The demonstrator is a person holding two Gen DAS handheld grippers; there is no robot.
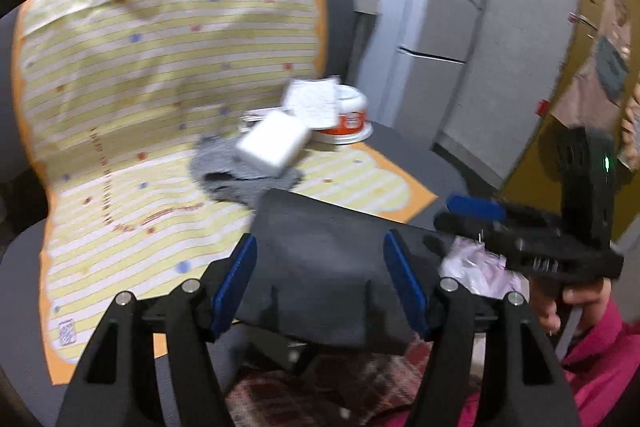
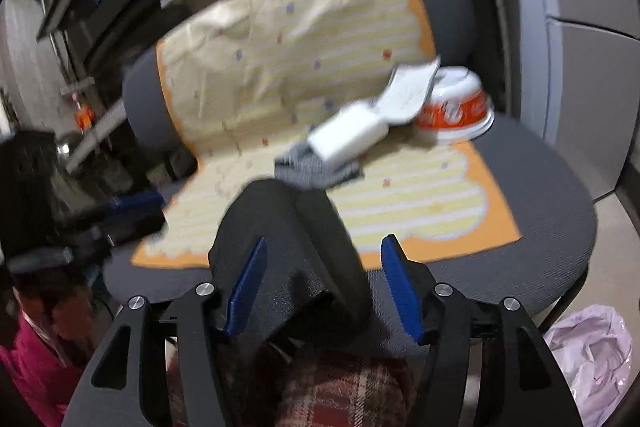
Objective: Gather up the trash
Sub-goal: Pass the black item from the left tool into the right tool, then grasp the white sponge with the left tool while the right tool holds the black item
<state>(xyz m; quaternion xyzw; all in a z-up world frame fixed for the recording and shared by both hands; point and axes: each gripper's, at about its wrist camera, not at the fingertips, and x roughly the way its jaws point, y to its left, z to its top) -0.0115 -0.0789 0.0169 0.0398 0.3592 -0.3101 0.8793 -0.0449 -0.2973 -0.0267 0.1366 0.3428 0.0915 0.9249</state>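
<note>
Both hand-held grippers — left, right — spread wide, empty; white box and orange bowl on chair beyond.

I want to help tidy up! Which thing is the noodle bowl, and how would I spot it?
Look at the grey office chair draped with a yellow striped cloth. At the back right of the seat, where it meets the backrest, a small pile of things sits. The bowl is the round white one with an orange band, its paper lid peeled up, beside a plain white box.
</note>
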